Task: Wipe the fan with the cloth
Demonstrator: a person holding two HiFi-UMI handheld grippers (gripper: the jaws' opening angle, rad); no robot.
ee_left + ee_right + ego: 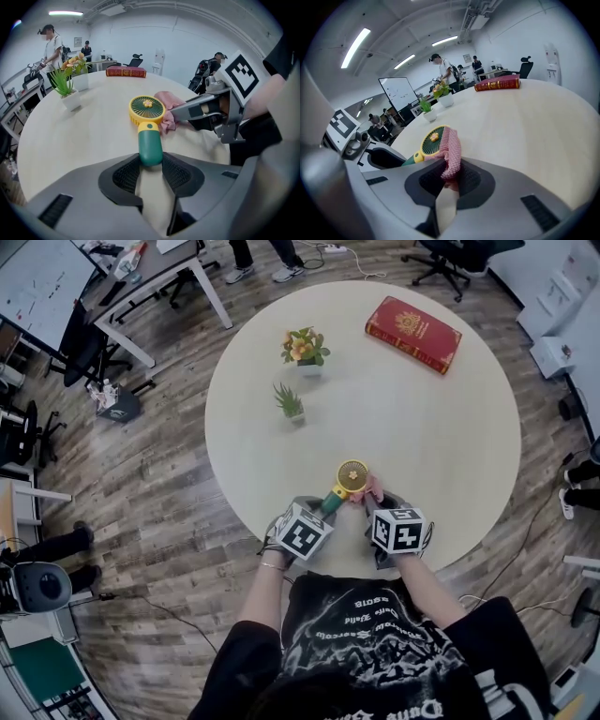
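A small hand fan with a yellow round head [351, 478] and a green handle [150, 145] lies near the front edge of the round table [450, 427]. My left gripper [151, 171] is shut on the base of the handle, and the fan head [146, 110] points away from it. My right gripper [450, 180] is shut on a pink knitted cloth [451, 152]. The cloth is draped against the right rim of the fan head [432, 140]. In the head view both grippers sit side by side, left [323, 509] and right [375, 501], just below the fan.
A red book [412, 334] lies at the table's far right. A pot of orange flowers [305, 348] and a small green plant [290, 403] stand at the far left. Desks, chairs and people surround the table.
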